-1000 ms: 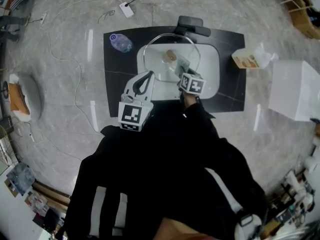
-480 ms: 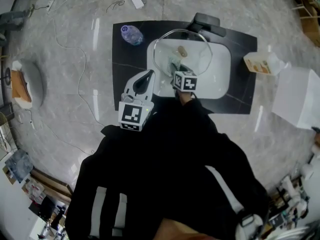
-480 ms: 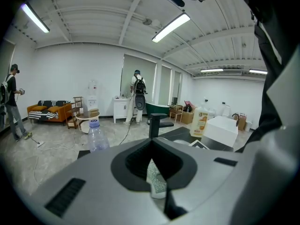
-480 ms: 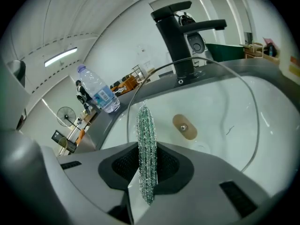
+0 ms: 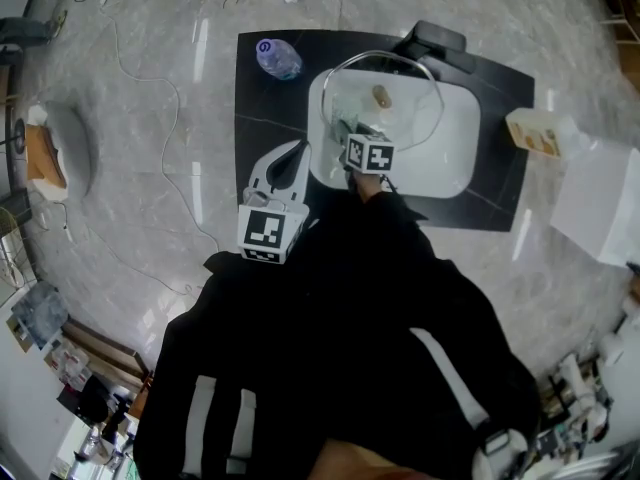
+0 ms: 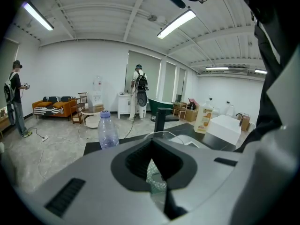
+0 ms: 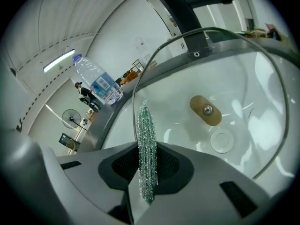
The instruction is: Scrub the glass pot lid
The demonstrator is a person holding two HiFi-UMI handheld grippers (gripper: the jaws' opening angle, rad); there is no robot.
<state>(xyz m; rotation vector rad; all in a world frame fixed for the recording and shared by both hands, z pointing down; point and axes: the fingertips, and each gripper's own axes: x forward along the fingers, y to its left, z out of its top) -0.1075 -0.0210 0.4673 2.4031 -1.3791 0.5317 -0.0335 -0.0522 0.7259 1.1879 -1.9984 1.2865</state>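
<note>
Pinching one scrubber [image 7: 146, 144] by one lid [image 7: 206, 110]: right tongs [image 7: 145, 170].

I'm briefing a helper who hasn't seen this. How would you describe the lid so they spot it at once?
Find the black counter with a white sink set in it. The lid is in that sink, near the black tap. It is the clear round disc with a metal rim and tan knob, unlike the green scrubber near it.

Bright ceiling lights [image 6: 177, 23], floor [image 5: 130, 168] glare, fisheye edges.
</note>
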